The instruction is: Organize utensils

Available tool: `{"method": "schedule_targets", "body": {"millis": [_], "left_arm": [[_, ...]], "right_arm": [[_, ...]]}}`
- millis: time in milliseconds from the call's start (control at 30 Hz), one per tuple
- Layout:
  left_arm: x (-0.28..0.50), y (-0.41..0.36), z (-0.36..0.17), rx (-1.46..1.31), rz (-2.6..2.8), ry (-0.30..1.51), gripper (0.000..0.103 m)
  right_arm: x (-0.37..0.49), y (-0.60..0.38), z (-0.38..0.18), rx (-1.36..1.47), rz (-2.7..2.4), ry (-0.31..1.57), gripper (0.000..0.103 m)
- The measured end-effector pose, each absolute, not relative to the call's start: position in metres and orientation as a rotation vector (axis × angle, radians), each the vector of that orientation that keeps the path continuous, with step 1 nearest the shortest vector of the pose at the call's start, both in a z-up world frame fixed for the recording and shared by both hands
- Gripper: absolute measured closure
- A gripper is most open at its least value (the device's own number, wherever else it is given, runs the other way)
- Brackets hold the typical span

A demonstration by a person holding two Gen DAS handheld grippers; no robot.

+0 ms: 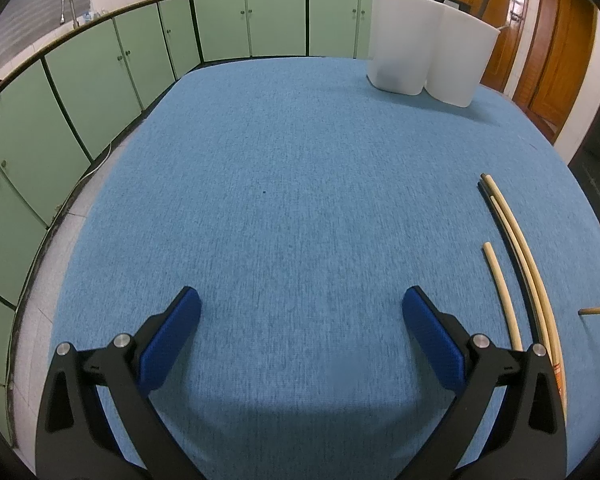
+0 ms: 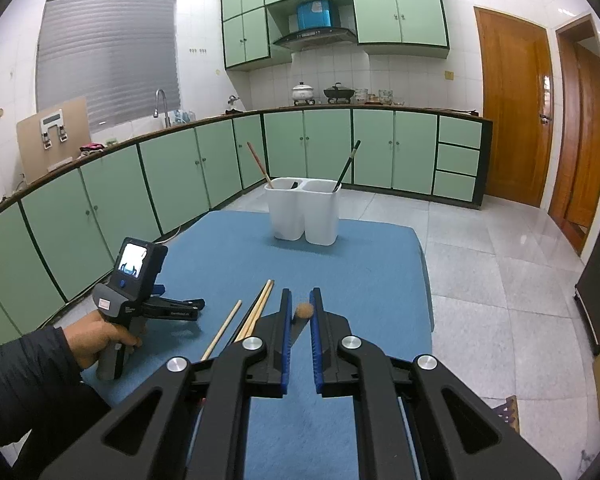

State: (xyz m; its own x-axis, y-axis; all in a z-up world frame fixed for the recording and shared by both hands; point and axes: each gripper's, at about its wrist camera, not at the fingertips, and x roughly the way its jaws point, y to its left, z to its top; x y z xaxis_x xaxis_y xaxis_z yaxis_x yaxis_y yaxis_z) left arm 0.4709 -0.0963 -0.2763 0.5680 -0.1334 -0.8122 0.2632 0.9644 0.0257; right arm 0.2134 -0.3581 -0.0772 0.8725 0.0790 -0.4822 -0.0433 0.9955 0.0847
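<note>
My right gripper point(image 2: 300, 302) is shut on a brown wooden chopstick point(image 2: 302, 311), seen end-on between its blue pads, held above the blue table mat point(image 2: 340, 272). Several loose chopsticks point(image 2: 256, 312) lie on the mat left of it; they also show in the left wrist view point(image 1: 520, 248), right of my left gripper. The held chopstick's tip shows in the left wrist view point(image 1: 598, 311). My left gripper point(image 1: 300, 312) is open and empty over the mat point(image 1: 280, 180). A white two-compartment holder point(image 2: 306, 210) stands at the mat's far end with a chopstick in each side; it also shows in the left wrist view point(image 1: 424, 44).
Green cabinets point(image 2: 180, 172) curve along the left and back. Tiled floor point(image 2: 500, 280) lies to the right of the table, with wooden doors point(image 2: 516, 104) beyond. The table edge drops off on the right.
</note>
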Motion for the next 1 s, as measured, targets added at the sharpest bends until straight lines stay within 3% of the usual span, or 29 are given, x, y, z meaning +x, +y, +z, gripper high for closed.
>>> {"method": "schedule_targets", "body": {"millis": [200,333,433,733,900,1000], "left_arm": [[0.467,-0.093,-0.273,0.161,-0.269,0.947,0.005],[0.409,-0.075,-0.233,0.105,-0.253,0.688,0.005],[0.351,-0.063,-0.21,0.008,-0.298,0.604,0.005],[0.223,-0.091,-0.241,0.078,-0.417,0.73,0.005],[0.199,-0.094,-0.232,0.115,-0.449,0.688,0.005],[0.201,-0.092,-0.235,0.089,-0.472,0.757,0.005]], "right_arm": [[0.21,-0.36,-0.073,0.068,0.057,0.501,0.095],[0.207,-0.361,-0.073,0.065,0.05,0.496,0.095],[0.204,-0.358,-0.074,0.06,0.045,0.491,0.096],[0.191,-0.378,-0.105,0.158,0.001,0.536,0.096],[0.157,-0.394,-0.14,0.198,-0.047,0.63,0.094],[0.14,-0.39,-0.148,0.208,-0.046,0.65,0.093]]}}
